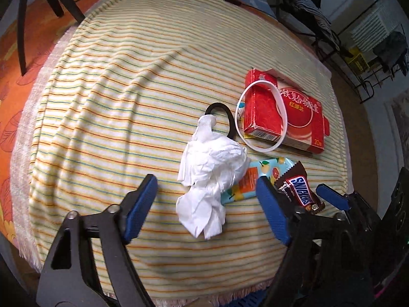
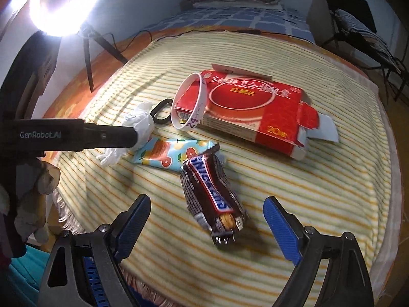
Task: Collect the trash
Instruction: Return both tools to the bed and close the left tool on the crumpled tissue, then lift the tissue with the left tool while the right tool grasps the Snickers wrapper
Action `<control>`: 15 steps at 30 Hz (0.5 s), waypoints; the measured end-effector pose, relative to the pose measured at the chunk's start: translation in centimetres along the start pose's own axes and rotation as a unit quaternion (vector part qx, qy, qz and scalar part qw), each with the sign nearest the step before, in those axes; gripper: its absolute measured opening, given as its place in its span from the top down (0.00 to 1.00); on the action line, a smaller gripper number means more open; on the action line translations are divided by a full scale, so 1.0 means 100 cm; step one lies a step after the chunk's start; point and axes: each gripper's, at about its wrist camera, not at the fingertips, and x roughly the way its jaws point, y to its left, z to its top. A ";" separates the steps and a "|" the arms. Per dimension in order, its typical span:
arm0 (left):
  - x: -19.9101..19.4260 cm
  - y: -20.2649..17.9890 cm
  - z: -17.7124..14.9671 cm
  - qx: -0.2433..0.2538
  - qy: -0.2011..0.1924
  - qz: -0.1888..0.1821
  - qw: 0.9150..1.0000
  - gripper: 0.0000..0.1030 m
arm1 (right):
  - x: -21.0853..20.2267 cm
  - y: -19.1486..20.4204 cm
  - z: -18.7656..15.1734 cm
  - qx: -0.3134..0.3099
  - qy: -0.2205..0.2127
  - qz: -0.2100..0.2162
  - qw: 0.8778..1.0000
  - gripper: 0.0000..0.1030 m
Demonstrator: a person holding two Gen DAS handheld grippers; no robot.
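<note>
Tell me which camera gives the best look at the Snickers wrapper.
The right wrist view. There the Snickers wrapper lies whole and unblocked on the striped blanket, between the open right gripper fingers. In the left wrist view the wrapper sits off to the side, partly hidden behind that gripper's blue finger.

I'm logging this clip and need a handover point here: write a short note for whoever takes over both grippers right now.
Left gripper: open, empty, fingers either side of the crumpled tissue.
Right gripper: open, empty, fingers either side of the Snickers wrapper.
On the striped cloth: fruit-print wrapper partly under tissue and Snickers wrapper; red box with white wristband leaning on it; black loop beside the tissue.
Done: nothing visibly collected.
Left: everything; no bin in view.
</note>
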 end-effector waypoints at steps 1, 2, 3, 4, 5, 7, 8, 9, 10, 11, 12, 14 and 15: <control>0.003 -0.001 0.002 0.001 0.001 0.002 1.000 0.25 | 0.003 0.002 0.002 -0.006 0.003 -0.004 1.000 0.14; 0.005 -0.002 0.003 0.002 0.001 0.005 1.000 0.25 | 0.006 0.003 0.002 -0.009 0.006 -0.005 1.000 0.16; 0.006 -0.003 0.004 0.004 0.001 0.007 1.000 0.26 | 0.008 0.004 0.003 -0.010 0.008 -0.007 1.000 0.17; 0.007 -0.002 0.005 0.006 0.001 0.008 1.000 0.31 | 0.010 0.003 0.003 -0.011 0.010 -0.007 1.000 0.17; 0.008 -0.003 0.005 0.007 0.001 0.009 1.000 0.33 | 0.011 0.003 0.003 -0.010 0.012 -0.007 1.000 0.18; 0.010 -0.005 0.007 0.012 0.001 0.014 1.000 0.40 | 0.014 0.001 0.001 -0.009 0.018 -0.007 1.000 0.24; 0.010 -0.005 0.008 0.013 0.001 0.014 1.000 0.42 | 0.015 0.001 0.001 -0.009 0.021 -0.006 1.000 0.29; 0.011 -0.006 0.008 0.013 0.000 0.015 1.000 0.46 | 0.015 0.000 0.000 -0.007 0.023 -0.006 1.000 0.33; 0.011 -0.006 0.009 0.013 0.000 0.016 1.000 0.50 | 0.015 -0.001 -0.001 -0.006 0.023 -0.008 1.000 0.34; 0.010 -0.005 0.009 0.013 -0.001 0.015 1.000 0.51 | 0.014 -0.001 -0.001 -0.005 0.022 -0.009 1.000 0.37; 0.008 -0.003 0.008 0.013 -0.002 0.015 1.000 0.54 | 0.013 -0.002 -0.002 -0.005 0.021 -0.009 1.000 0.41; 0.004 -0.002 0.008 0.015 -0.005 0.016 1.000 0.59 | 0.012 -0.003 -0.002 -0.004 0.021 -0.007 1.000 0.50; 0.003 -0.002 0.008 0.017 -0.006 0.018 1.000 0.65 | 0.011 -0.003 -0.002 -0.003 0.021 -0.007 1.000 0.56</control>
